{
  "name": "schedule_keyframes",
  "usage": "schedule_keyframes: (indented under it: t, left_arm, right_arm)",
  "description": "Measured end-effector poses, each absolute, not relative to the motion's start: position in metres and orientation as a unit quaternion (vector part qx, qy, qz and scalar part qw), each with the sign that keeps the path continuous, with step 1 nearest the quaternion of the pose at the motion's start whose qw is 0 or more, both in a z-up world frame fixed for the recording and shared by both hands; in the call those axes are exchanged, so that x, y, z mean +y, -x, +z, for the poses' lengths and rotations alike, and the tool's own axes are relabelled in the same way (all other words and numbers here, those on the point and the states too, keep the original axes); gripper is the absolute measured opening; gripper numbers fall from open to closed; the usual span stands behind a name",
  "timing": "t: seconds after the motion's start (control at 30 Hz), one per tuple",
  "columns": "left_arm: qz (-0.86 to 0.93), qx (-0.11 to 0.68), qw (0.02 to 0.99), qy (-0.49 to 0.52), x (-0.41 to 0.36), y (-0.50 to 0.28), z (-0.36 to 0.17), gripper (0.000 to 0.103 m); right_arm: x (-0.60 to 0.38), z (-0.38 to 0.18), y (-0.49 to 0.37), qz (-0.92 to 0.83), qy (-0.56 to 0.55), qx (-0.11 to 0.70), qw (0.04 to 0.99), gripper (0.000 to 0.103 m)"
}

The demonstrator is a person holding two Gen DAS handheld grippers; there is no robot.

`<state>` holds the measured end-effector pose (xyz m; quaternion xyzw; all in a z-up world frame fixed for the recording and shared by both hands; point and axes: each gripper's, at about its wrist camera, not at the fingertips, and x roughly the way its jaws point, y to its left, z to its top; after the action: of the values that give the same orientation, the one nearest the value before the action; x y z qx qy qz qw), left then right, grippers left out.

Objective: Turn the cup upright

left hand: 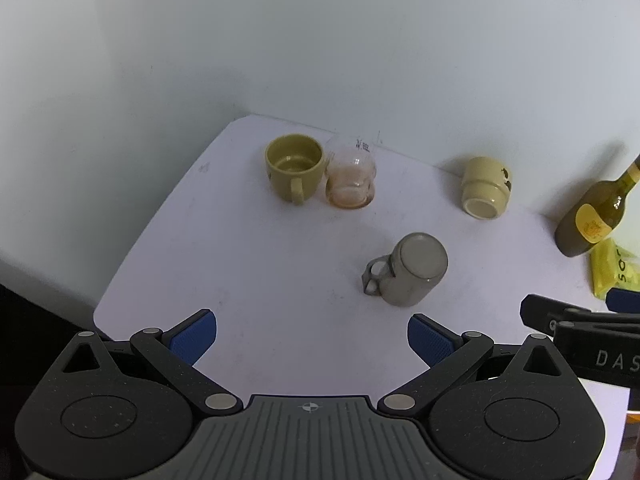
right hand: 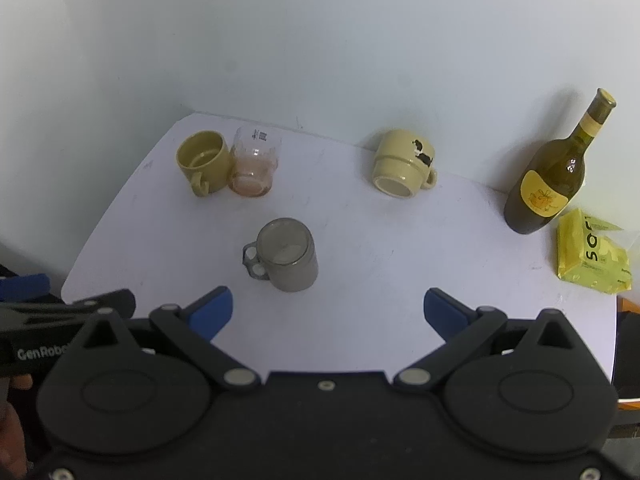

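Observation:
A grey mug [left hand: 412, 270] stands upside down on the white table [left hand: 248, 248], base up, handle to the left; it also shows in the right wrist view [right hand: 288, 256]. A cream mug [left hand: 485, 187] with a dark picture stands upside down near the back wall, also in the right wrist view [right hand: 402, 164]. My left gripper [left hand: 312, 338] is open and empty, just short of the grey mug. My right gripper [right hand: 328, 312] is open and empty, the grey mug ahead and to its left.
An olive-yellow mug [right hand: 202, 160] stands upright at the back left, touching a clear glass [right hand: 254, 164]. A dark wine bottle [right hand: 554, 172] and a yellow packet [right hand: 592, 252] are at the right. The table's left edge [right hand: 100, 224] curves towards me.

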<state>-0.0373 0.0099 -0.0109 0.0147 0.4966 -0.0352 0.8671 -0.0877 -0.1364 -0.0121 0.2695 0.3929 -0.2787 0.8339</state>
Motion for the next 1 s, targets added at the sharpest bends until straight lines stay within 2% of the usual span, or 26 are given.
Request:
schedule_keyframes:
  t: [1.0]
  left_arm:
    - [-0.022, 0.487, 0.873, -0.021, 0.007, 0.026, -0.010, 0.103]
  right_arm:
    - [-0.137, -0.015, 0.073, -0.273, -0.261, 0.406, 0.832, 0.103]
